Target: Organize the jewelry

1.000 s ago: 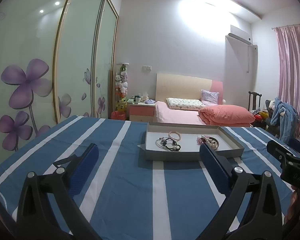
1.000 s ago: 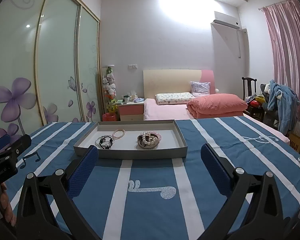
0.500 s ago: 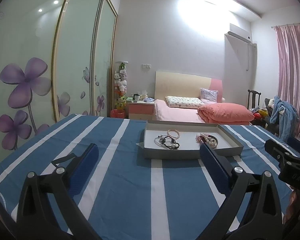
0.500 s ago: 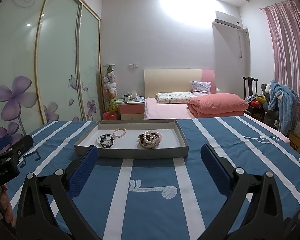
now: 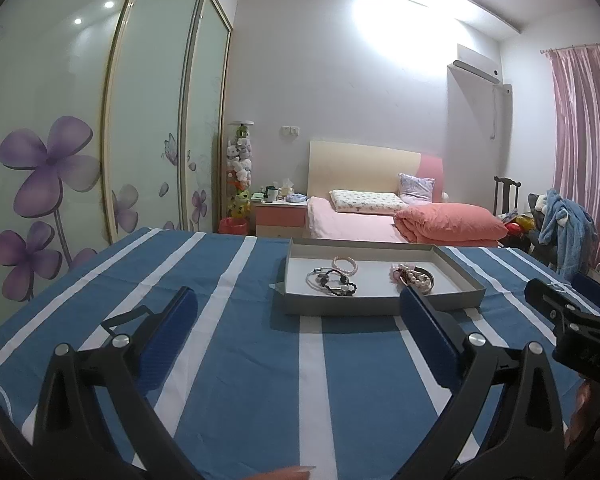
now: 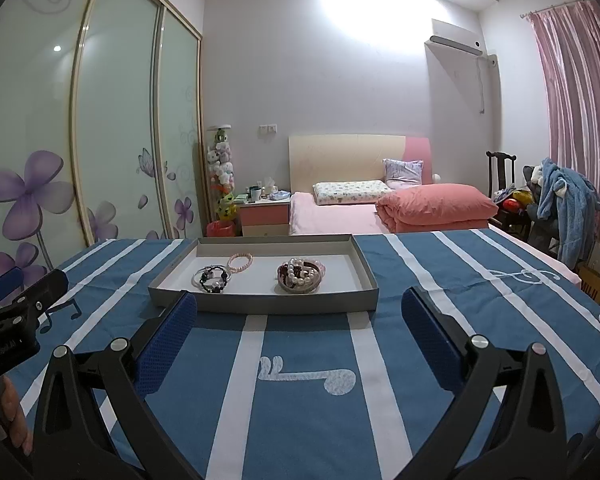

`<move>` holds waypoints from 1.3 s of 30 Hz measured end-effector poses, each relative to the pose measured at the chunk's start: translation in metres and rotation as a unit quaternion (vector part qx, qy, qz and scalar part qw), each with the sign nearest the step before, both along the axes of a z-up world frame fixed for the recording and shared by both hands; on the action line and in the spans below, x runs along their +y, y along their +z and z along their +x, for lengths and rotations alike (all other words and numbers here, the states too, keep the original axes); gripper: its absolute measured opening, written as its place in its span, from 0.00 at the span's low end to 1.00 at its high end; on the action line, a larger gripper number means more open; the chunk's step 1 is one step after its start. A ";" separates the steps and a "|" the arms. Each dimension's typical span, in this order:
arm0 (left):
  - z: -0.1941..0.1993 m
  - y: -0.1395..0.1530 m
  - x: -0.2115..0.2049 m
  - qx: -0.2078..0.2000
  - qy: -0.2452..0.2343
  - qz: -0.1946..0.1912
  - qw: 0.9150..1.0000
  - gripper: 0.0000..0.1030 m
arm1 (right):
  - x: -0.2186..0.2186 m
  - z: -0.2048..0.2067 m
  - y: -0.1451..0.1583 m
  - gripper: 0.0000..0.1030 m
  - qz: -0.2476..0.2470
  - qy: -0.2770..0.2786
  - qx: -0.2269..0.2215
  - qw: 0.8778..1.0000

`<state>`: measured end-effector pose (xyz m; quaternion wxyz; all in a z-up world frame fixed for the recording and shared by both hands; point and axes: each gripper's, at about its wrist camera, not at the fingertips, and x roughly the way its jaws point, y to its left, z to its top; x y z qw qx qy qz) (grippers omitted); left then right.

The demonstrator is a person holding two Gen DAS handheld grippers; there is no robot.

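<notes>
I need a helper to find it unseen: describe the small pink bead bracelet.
On the blue striped tablecloth sits a shallow grey tray. The pink bead bracelet lies on its floor towards the far left, just behind the dark beaded bracelet. It is the one plain, pale pink loop lying alone.

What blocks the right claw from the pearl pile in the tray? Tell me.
Only the tray's near wall stands between the open right claw and the pearl pile; striped cloth lies bare before it.
</notes>
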<state>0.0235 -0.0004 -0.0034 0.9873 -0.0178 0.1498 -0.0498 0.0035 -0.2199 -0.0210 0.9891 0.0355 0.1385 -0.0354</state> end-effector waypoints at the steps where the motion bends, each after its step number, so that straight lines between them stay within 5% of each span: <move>1: 0.000 0.000 0.000 0.000 0.000 0.000 1.000 0.96 | 0.000 0.000 -0.001 0.98 0.000 0.000 0.000 1.000; 39: -0.001 -0.002 -0.004 0.001 -0.003 0.001 1.000 0.96 | 0.002 -0.001 -0.003 0.98 0.001 0.001 0.002 1.000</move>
